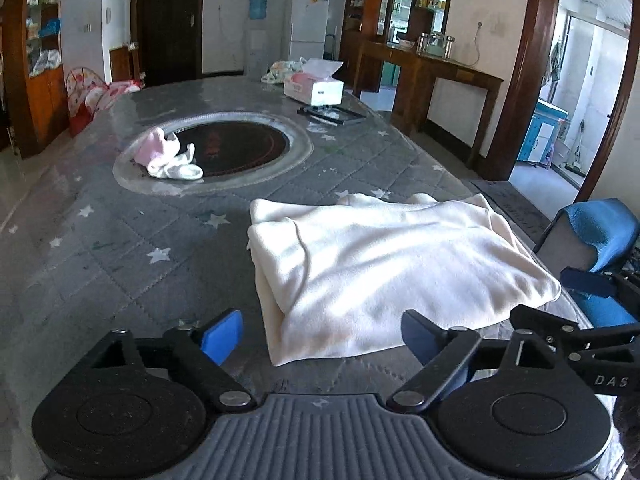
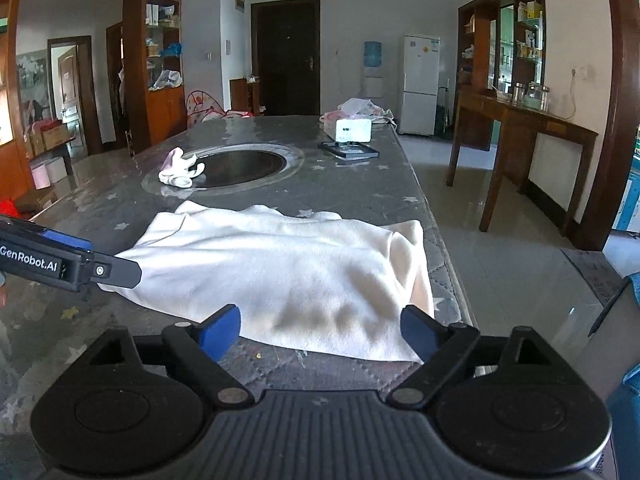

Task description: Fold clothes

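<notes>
Partly hidden: cream garment [image 2: 280,268] behind left gripper [image 2: 116,270]

folded cream garment [image 1: 384,264] lying flat on table.

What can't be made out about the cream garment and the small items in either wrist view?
- Cream folded fleece garment: its type and layer count; folds hide them in both views.
- Pink and white bundle of small clothes: too small to identify.
- White tissue box: label too blurred to read.
- Right gripper: fingertips overlap the garment's edge in the left view.
</notes>
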A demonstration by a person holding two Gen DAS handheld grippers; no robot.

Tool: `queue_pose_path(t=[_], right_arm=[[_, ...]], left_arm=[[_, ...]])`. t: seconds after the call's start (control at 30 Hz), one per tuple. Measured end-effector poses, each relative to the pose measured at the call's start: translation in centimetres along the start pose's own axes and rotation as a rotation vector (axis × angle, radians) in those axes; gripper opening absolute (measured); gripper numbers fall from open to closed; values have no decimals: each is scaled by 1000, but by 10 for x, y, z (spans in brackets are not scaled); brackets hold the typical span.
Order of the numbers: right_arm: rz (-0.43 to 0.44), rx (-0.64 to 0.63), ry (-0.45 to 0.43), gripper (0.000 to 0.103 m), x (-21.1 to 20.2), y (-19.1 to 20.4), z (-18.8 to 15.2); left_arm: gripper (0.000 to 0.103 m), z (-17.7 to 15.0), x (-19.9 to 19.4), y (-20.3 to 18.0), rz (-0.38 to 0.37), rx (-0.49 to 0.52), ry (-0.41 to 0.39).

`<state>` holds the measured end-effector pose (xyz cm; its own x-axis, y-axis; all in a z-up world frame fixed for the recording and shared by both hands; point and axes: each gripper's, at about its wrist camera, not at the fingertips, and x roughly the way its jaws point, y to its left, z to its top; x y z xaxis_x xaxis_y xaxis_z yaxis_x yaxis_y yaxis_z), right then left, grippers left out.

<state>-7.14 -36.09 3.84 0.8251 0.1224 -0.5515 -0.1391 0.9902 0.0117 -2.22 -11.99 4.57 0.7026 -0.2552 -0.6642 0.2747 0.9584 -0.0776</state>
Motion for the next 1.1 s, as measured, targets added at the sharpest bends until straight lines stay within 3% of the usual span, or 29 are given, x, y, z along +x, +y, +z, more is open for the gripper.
queue_pose_path(t=[0.17,0.7,1.1], right_arm=[[-31,7,-20,103,-11,4,-2],[-92,61,-138,103,-48,14,-7],[-79,124,-201,103,-73,18,-10]], left_arm=[[103,-2,-15,-1,18,4,-44],[103,-13,-56,0,68,31,-127],[103,-22,-76,-2,93,38,-116]])
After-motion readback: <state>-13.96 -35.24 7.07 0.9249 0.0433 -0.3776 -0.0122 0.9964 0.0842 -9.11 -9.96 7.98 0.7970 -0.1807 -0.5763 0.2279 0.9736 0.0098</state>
